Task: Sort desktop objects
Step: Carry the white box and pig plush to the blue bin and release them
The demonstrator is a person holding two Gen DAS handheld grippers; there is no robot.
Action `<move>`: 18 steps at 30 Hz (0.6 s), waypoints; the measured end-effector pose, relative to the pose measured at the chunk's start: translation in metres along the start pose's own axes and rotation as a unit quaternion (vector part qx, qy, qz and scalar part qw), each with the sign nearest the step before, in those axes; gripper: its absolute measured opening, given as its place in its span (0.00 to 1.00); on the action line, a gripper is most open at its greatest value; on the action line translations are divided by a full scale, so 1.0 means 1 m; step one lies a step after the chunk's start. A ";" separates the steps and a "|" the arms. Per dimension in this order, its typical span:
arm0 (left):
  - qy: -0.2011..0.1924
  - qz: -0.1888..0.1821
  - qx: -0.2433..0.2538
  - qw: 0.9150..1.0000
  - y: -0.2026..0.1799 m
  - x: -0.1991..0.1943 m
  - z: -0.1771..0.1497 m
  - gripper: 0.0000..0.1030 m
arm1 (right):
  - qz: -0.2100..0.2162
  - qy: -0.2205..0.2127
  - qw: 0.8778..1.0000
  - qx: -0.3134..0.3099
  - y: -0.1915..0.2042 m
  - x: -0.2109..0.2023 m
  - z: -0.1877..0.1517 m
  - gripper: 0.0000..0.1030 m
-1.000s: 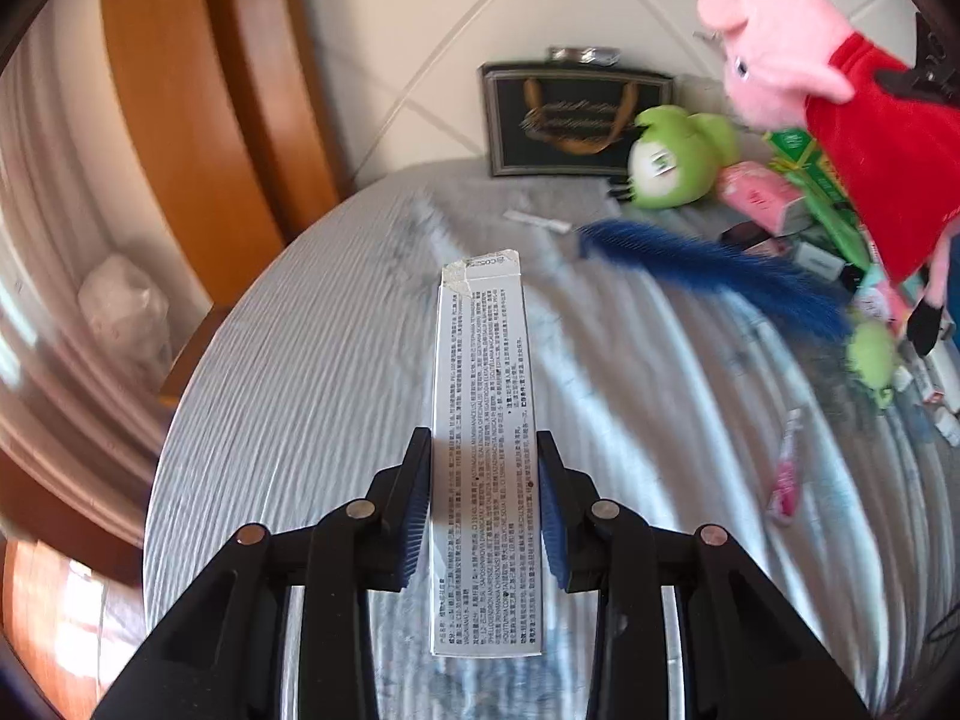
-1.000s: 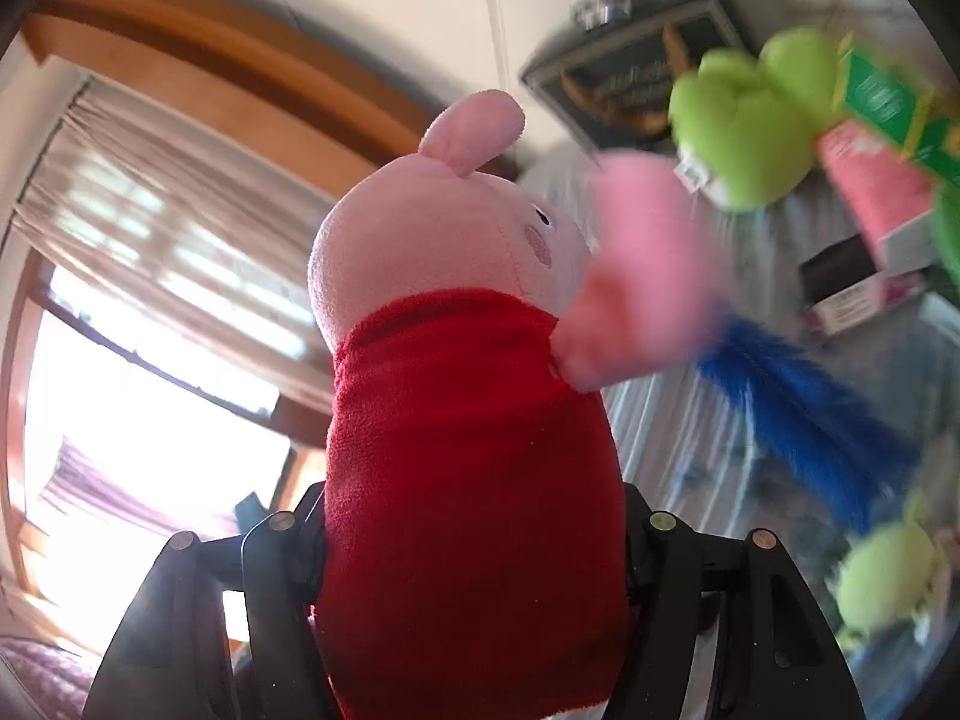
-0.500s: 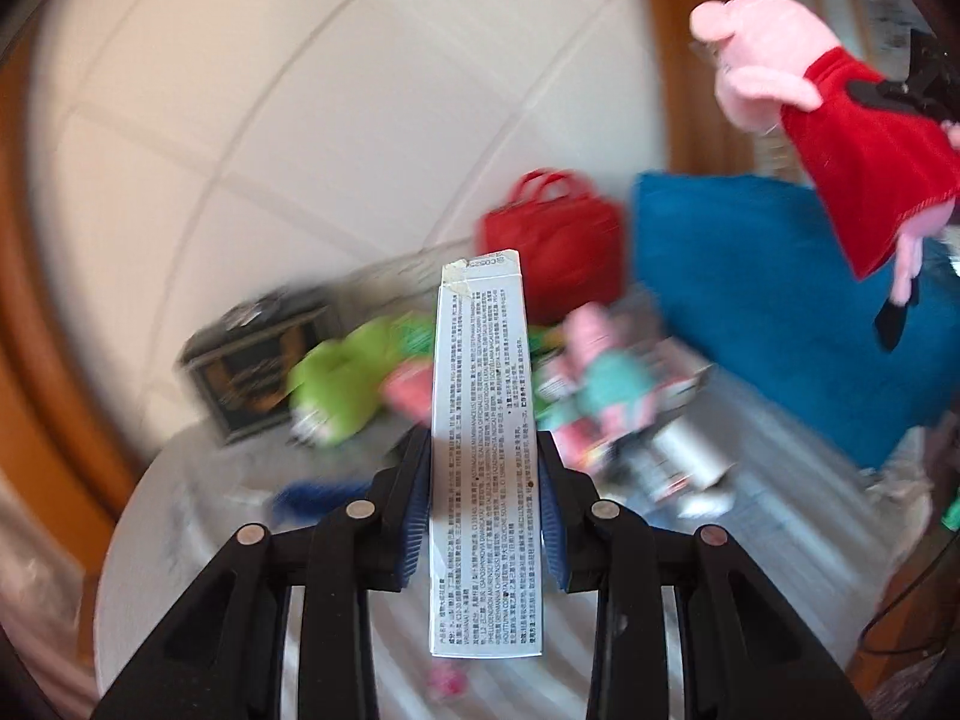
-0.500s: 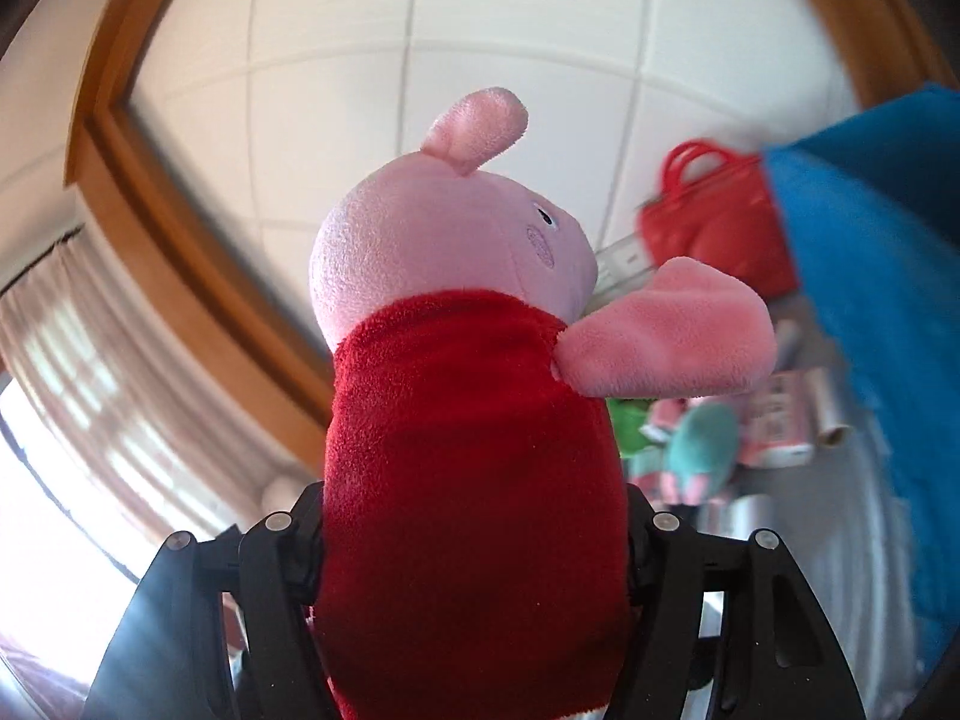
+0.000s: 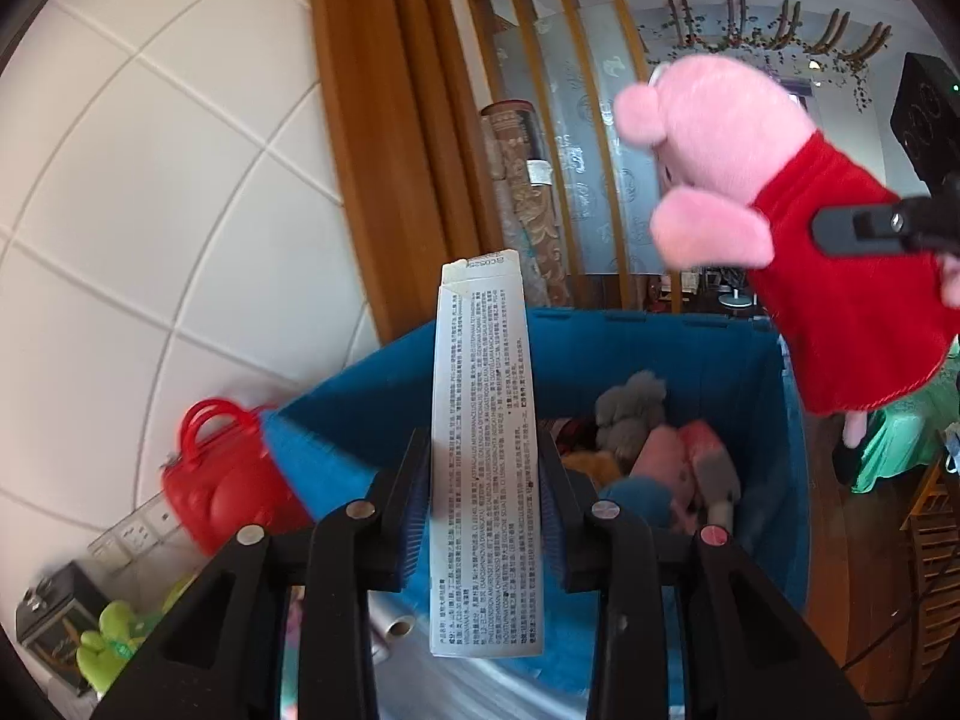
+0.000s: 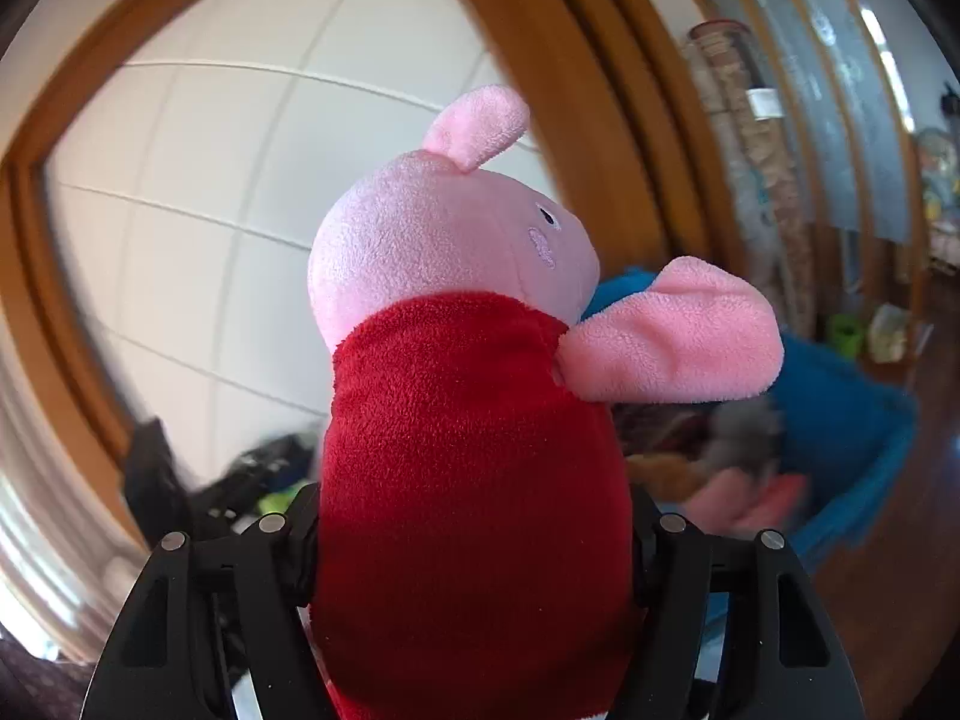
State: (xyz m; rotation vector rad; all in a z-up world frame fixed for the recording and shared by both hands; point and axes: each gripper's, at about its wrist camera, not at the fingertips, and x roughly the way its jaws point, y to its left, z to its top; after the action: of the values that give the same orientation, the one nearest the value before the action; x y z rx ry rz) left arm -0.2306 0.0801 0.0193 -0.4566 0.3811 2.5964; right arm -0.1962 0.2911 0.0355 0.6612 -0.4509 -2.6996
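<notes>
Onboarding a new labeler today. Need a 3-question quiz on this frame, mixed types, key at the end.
1. Multiple choice: what does the left gripper hold? A) a red handbag B) a long white printed box C) a grey plush
2. True or false: the blue bin already has soft toys in it.
3. Fill in: the pig plush between the right gripper's fingers wears a ____ dress.

Key
1. B: the white printed box stands upright between the pads.
2. True: grey and pink plush toys lie inside.
3. Red. That gripper's jaws are opening, with the plush between them.
</notes>
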 end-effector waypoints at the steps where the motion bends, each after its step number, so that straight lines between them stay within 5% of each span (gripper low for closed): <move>1: 0.004 0.000 -0.004 1.000 -0.007 0.017 0.014 0.31 | -0.015 0.006 1.000 0.003 -0.017 0.006 0.011 0.69; 5: 0.030 0.036 -0.008 0.999 -0.020 0.075 0.058 0.32 | -0.039 0.028 0.999 0.023 -0.069 0.038 0.051 0.83; 8: 0.054 0.090 -0.026 0.994 -0.017 0.113 0.087 0.54 | -0.050 0.057 0.996 0.041 -0.082 0.085 0.085 0.87; 12: 0.044 0.120 -0.032 0.991 -0.019 0.117 0.103 0.58 | 0.003 0.056 0.995 0.085 -0.093 0.099 0.099 0.87; 18: 0.031 0.139 -0.056 0.988 -0.012 0.086 0.084 0.59 | 0.053 0.041 0.996 0.053 -0.080 0.070 0.080 0.88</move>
State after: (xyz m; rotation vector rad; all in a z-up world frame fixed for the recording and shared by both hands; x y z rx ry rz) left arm -0.3175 0.1543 0.0606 -0.5578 0.3424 2.8909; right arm -0.3122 0.3541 0.0459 0.7520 -0.5950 -2.5522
